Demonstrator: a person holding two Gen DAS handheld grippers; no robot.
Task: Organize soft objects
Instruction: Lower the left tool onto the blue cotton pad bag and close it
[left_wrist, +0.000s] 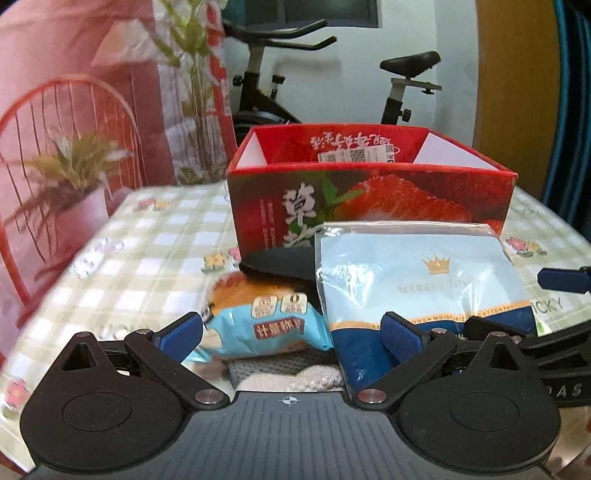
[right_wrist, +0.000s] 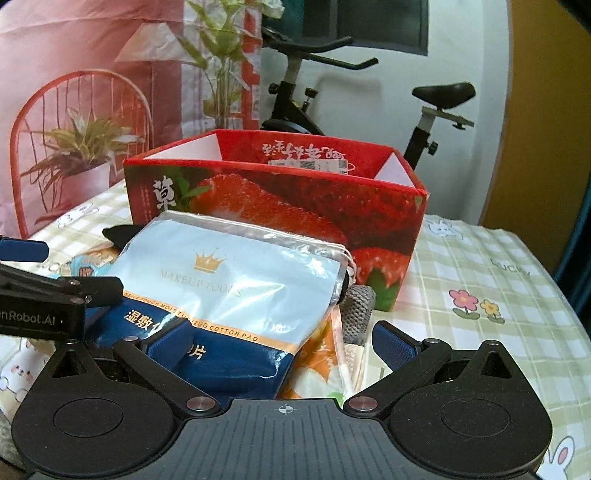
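A red strawberry-print box (left_wrist: 369, 199) stands open on the checked tablecloth (left_wrist: 140, 251); it also shows in the right wrist view (right_wrist: 295, 206). In front of it lies a pile: a blue cotton-pad pouch (left_wrist: 421, 280) (right_wrist: 236, 288), a wrapped bun (left_wrist: 258, 317), a black soft item (left_wrist: 280, 264), a grey knit cloth (left_wrist: 280, 369) (right_wrist: 356, 310) and an orange-white packet (right_wrist: 321, 365). My left gripper (left_wrist: 291, 332) is open around the bun and the pouch's edge. My right gripper (right_wrist: 284, 347) is open, its left finger over the pouch's dark end.
An exercise bike (left_wrist: 332, 74) stands behind the table. A pink printed backdrop (left_wrist: 74, 92) hangs at the left. The tablecloth (right_wrist: 480, 295) stretches right of the box. The left gripper's body (right_wrist: 37, 295) shows at the right wrist view's left edge.
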